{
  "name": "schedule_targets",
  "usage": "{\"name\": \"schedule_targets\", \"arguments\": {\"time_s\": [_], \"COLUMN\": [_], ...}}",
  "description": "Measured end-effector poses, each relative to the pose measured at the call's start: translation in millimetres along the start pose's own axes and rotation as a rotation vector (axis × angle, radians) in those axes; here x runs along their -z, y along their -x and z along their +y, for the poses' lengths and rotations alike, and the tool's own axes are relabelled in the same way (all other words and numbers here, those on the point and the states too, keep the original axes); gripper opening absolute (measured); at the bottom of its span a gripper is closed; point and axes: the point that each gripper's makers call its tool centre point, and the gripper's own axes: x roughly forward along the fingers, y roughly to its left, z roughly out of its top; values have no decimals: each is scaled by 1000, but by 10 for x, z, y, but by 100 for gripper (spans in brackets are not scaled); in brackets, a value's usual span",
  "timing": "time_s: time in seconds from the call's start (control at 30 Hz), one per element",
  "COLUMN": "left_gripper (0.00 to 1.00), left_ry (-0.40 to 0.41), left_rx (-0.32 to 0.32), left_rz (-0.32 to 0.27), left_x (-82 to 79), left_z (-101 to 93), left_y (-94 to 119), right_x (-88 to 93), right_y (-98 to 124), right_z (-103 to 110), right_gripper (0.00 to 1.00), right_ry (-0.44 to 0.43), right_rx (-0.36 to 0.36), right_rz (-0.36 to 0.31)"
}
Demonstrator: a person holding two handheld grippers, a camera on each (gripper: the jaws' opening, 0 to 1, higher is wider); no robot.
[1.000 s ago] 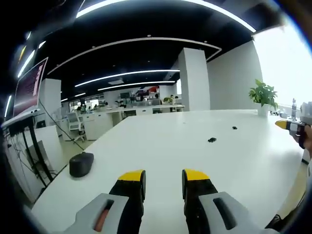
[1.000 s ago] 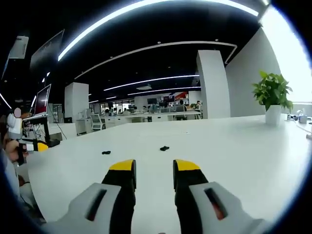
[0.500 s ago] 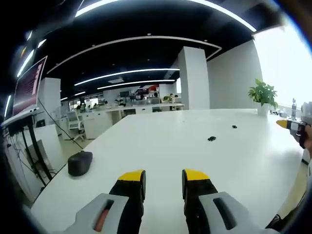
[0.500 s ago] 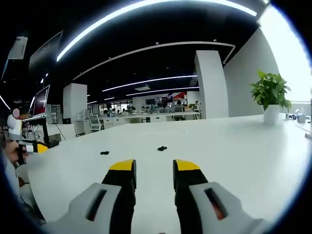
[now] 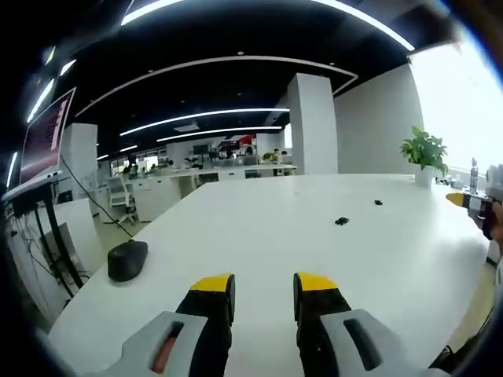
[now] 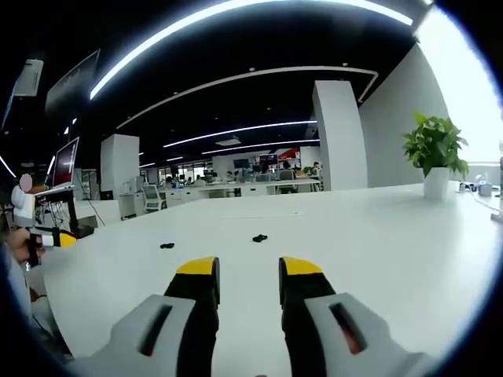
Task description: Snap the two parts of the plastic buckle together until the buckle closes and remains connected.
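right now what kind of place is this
Most likely a large open-plan office. A long white table holds two small black buckle parts and a potted plant, with rows of desks beyond and a monitor on a stand.

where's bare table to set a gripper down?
Most of the white table is bare. Widest patch: between the two buckle parts and the potted plant. Also free: between the dark object at the table's edge and the buckle parts. Nowhere crowded.

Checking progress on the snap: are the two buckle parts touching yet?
Apart. In the right gripper view, one buckle part and the other buckle part lie on the white table with bare tabletop between them.
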Motion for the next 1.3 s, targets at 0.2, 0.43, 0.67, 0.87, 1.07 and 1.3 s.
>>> {"name": "schedule_targets", "arguments": {"time_s": [0.2,0.43,0.67,0.87,1.07,1.3], "left_gripper": [30,30,30,30,30,30], "left_ry": [0,1,1,3,4,3], "left_rx": [1,0,1,1,3,5], "left_rz": [3,6,8,11,11,13], "left_x": [1,4,-1,-2,-15,-30], "left_z": [-1,-4,-8,-5,-10,-21], "left_y": [-11,-21,-35,-52,-68,-90], "right_x": [-1,7,13,14,9,16], "right_y": [7,12,27,20,15,0], "right_z": [-19,-36,-56,-68,-79,-104], "right_gripper": [31,31,31,30,30,30], "right_ry": [-1,-3,-2,-4,-4,-4], "right_rx": [3,8,17,20,22,23], "right_rz": [1,2,3,2,1,3]}}
